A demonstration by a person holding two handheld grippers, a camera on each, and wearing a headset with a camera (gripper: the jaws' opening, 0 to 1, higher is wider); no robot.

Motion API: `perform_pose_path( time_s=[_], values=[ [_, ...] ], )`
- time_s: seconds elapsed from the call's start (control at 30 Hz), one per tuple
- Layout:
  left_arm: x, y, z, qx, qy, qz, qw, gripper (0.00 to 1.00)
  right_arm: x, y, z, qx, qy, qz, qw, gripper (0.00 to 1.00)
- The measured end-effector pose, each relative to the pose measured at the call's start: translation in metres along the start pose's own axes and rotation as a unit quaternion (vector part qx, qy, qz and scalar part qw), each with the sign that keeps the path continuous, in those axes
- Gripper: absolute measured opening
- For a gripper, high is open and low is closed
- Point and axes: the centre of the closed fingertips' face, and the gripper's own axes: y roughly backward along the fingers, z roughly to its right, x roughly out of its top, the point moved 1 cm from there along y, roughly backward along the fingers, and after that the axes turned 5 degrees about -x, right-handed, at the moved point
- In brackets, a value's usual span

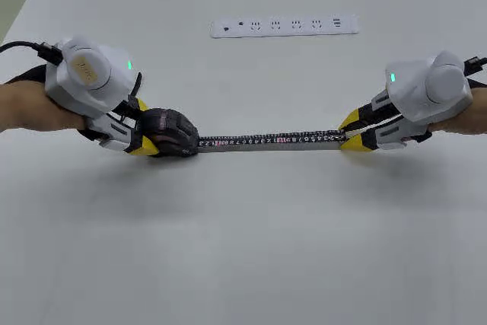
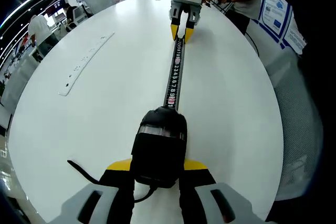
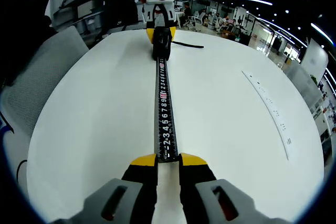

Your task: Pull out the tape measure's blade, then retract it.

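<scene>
Head view: one black case (image 1: 171, 133) lies on the white table (image 1: 243, 249), left of its middle. The left gripper (image 1: 146, 127) pinches it between its yellow tips. One blade (image 1: 266, 140) runs out of the case flat along the table to the right gripper (image 1: 348, 132), whose jaws are pressed on the blade's end. The blade's digits and red marks are too small to read. One white strip (image 1: 284, 25) with a row of sockets lies toward the far edge.

Left gripper view: the case (image 2: 157, 148) sits clamped between the two jaws. The blade (image 2: 175, 74) stretches away to the right gripper (image 2: 181, 32), and black digits 2 to 9 read along it, with red marks nearer the case. The strip (image 2: 84, 61) lies toward the left edge.

Right gripper view: the blade (image 3: 164, 114) ends between the closed yellow tips, printed 2 3 4 5 6 7 8 9. Far along it the left gripper (image 3: 160, 24) holds the case (image 3: 161, 40). One black cord (image 3: 186, 44) trails beside the case, and the strip (image 3: 270, 106) lies near the right edge
</scene>
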Motion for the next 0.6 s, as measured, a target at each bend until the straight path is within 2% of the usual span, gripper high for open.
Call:
perform_pose_path(
  time_s=[0.37,0.6],
  values=[
    [0.0004,0.0007,0.0004,0.004,-0.007,-0.005,1.0,0.3,-0.0004,0.0011,-0.0007,-0.006,-0.013,-0.004,0.9999,0.16],
    [-0.0033,0.0026,0.0005,0.007,-0.001,-0.008,0.9999,0.32,0.001,0.0053,0.0017,-0.013,-0.022,-0.003,0.9997,0.21]
  ],
)
